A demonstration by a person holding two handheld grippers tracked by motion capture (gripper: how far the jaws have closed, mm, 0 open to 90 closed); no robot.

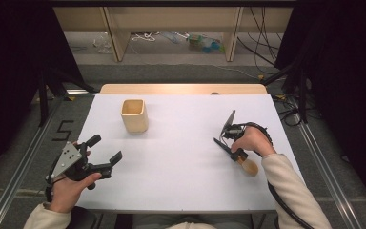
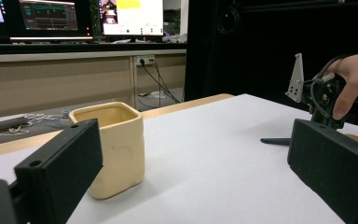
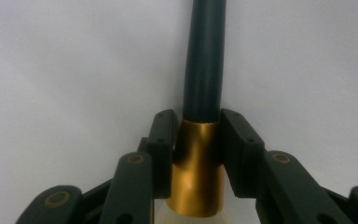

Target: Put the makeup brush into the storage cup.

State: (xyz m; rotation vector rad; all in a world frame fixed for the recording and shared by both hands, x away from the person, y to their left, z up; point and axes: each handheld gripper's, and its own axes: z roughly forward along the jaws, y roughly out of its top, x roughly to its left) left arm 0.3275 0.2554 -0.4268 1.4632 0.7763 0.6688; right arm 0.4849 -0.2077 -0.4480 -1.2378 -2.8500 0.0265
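Altogether, one cup (image 1: 134, 116) and one brush (image 3: 204, 93) lie on the white table (image 1: 181, 162). Right gripper (image 3: 196, 140) clamps the brush's gold collar, its dark handle pointing away; left gripper (image 1: 102, 155) hovers open, near the cup.

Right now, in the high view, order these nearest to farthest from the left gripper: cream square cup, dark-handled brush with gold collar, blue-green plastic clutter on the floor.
From the left gripper:
1. Cream square cup, just ahead.
2. Dark-handled brush, far right side.
3. Blue-green clutter, beyond the table.
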